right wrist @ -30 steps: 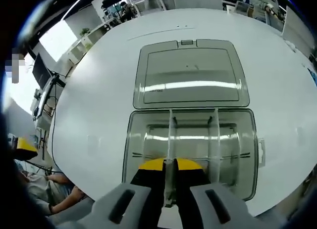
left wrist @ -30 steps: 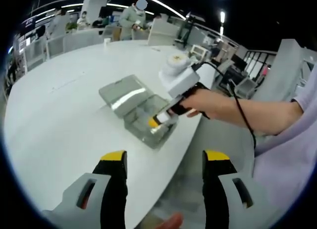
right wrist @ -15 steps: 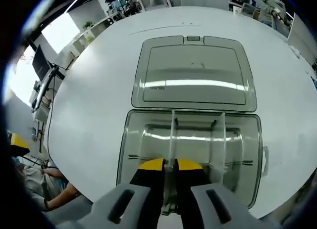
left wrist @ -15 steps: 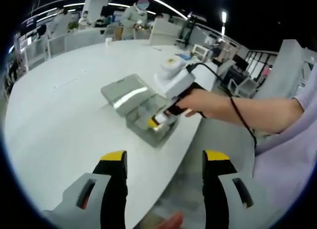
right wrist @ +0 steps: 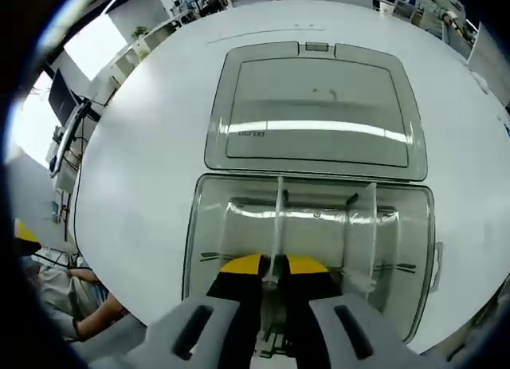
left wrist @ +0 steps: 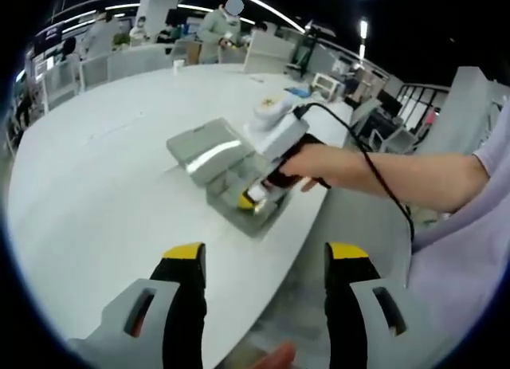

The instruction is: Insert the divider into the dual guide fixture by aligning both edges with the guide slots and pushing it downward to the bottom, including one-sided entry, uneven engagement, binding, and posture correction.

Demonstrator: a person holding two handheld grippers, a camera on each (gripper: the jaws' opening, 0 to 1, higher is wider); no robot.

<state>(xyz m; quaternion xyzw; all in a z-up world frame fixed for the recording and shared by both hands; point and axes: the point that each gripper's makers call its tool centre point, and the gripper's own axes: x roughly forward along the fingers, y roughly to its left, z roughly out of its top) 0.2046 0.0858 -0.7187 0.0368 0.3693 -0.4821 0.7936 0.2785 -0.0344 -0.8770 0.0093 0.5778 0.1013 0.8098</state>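
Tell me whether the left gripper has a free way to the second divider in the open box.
Probably yes: left gripper is open, bare table lies between, and that divider stands beside the right gripper.

Your left gripper view looks from well back, off the table (left wrist: 96, 202) edge, across it toward the clear box (left wrist: 239, 186) and your right gripper (left wrist: 256, 198). Your right gripper view looks steeply down from close above the same box (right wrist: 311, 225), its lid (right wrist: 315, 106) beyond. Both views share the box and table.
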